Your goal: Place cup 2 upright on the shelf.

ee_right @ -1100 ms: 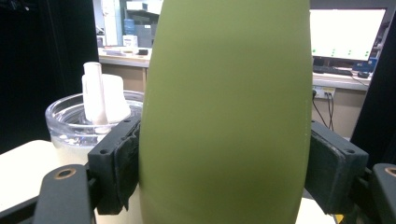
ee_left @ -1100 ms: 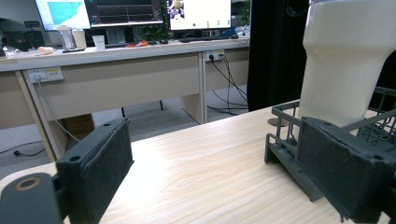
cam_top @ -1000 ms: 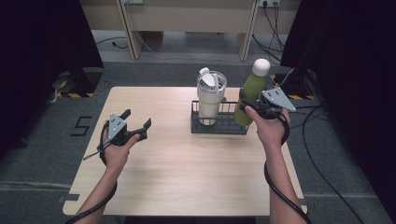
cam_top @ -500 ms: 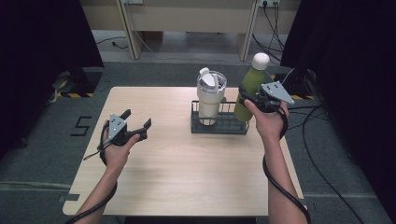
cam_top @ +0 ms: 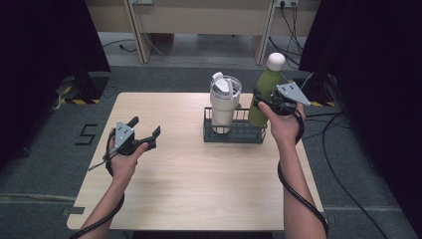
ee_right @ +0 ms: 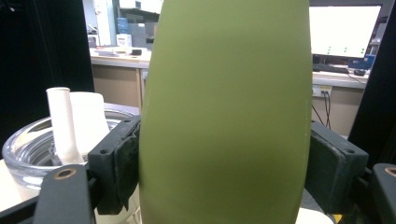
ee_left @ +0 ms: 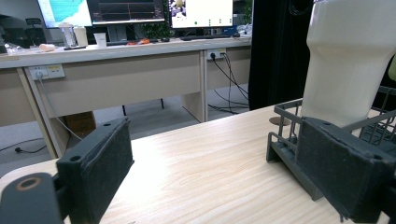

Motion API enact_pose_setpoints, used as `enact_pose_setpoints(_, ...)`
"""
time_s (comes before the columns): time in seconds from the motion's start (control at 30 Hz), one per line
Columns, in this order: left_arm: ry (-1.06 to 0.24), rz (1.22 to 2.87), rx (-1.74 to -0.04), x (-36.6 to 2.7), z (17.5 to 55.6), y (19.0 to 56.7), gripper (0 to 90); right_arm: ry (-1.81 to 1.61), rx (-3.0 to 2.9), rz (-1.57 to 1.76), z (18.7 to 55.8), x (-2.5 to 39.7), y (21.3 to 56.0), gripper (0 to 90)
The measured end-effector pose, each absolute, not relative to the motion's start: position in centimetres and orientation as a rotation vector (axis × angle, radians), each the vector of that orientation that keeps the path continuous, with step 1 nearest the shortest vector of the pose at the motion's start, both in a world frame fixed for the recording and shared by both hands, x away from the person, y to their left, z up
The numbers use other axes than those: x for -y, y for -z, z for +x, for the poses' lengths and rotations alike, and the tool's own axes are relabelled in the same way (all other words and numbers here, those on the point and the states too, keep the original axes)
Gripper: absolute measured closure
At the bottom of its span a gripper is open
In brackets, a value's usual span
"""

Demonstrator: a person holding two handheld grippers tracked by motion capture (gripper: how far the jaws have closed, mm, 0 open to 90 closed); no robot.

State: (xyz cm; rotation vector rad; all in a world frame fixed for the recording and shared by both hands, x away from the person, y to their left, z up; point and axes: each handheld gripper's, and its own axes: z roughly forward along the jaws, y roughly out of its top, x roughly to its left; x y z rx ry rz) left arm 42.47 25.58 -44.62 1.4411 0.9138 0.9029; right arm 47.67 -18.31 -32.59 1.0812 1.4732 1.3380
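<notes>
A green bottle point(cam_top: 265, 89) with a white cap is held upright over the right end of a dark wire rack point(cam_top: 234, 132); whether its base touches the rack I cannot tell. My right gripper point(cam_top: 271, 101) is shut on the bottle's body, and in the right gripper view both pads press the green bottle point(ee_right: 226, 112). A white tumbler point(cam_top: 223, 103) with a clear lid stands in the rack's left half. My left gripper point(cam_top: 145, 130) stays open above the table's left side, holding nothing. In the left gripper view the tumbler point(ee_left: 348, 60) and rack point(ee_left: 292, 140) lie ahead to the right.
The wooden table point(cam_top: 199, 184) sits on a grey floor. Desks with monitors point(ee_left: 126, 9) stand behind it. Cables trail on the floor to the right, and a black curtain hangs on each side.
The right gripper has lifted the green bottle a little and carried it slightly left, toward the rack. The left gripper has stayed in place.
</notes>
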Motion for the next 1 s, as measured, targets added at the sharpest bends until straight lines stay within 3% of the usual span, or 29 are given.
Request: enact_pose_setpoints(1.0,-0.902,1.442,-0.918,-25.6,42.5,44.6,10.9,-1.315,-1.499,1.119,50.3,17.3,32.8,22.9)
